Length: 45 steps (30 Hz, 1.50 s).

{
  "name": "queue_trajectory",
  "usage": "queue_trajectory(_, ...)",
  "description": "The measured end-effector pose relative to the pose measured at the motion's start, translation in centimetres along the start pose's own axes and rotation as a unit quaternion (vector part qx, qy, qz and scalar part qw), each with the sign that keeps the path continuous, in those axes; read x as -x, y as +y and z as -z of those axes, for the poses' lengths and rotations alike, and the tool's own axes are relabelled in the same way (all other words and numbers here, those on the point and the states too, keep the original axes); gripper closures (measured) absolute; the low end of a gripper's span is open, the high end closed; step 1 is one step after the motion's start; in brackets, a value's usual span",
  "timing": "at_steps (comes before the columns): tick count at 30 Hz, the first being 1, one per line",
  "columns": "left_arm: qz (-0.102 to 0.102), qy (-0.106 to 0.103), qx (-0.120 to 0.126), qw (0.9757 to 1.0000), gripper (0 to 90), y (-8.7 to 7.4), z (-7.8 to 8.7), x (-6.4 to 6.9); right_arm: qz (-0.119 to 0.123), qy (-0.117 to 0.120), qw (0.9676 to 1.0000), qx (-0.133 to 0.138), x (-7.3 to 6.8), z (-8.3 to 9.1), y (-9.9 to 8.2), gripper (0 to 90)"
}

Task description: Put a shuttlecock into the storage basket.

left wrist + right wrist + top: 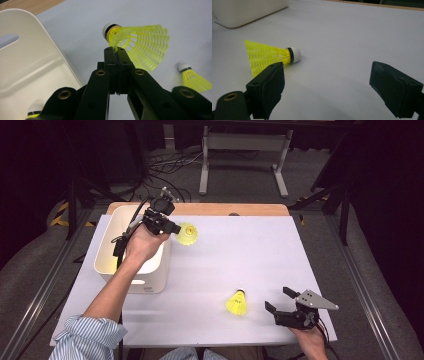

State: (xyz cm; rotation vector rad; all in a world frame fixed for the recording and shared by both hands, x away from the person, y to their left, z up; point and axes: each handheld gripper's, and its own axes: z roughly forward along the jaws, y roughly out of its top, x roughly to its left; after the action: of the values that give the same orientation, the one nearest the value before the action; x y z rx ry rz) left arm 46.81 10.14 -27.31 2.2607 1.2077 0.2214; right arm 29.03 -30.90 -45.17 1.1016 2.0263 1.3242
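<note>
**Left gripper clamped on one shuttlecock beside the bin; right gripper open by the other**

Your bench (240, 255) carries a pale grey mat that covers nearly all of its top, with a strip of wood showing along the far edge. On the left part of the mat stands a white bin (150, 282) with rounded corners and a slot handle in its wall. In the left gripper view, the cork of a further shuttlecock (33, 111) shows low in the bin, mostly hidden behind the jaws.

Your left forearm reaches across the bin from the near edge. Your left gripper (176, 228) is above the bin's far right corner and points to the right. Its jaws are fully closed on the skirt edge of a yellow shuttlecock (140, 45), just behind the white cork. In the high view, this held shuttlecock is just beyond the bin's right wall, over the mat, not over the bin's opening. Whether it touches the mat cannot be told.

Your right gripper (280, 300) sits at the near right part of the bench, pointing left. Its jaws stand wide apart with nothing between them.

A second yellow shuttlecock (237, 303) lies on its side on the mat just left of the right gripper, apart from its jaws. In the high view, its cork points towards the far edge of the bench.
</note>
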Motion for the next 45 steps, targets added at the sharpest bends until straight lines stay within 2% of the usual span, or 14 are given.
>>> queue_trajectory(23,0.007,0.013,0.011,0.9998,89.4,-0.3,1.6,-1.1,0.001,0.000,1.0000,-0.001,0.0,0.0,0.0,13.2)
queue_trajectory(45,0.030,0.018,0.029,0.9990,89.5,-1.0,3.1,-2.5,-0.002,-0.009,0.9999,0.009,0.3,0.2,0.0,13.1)
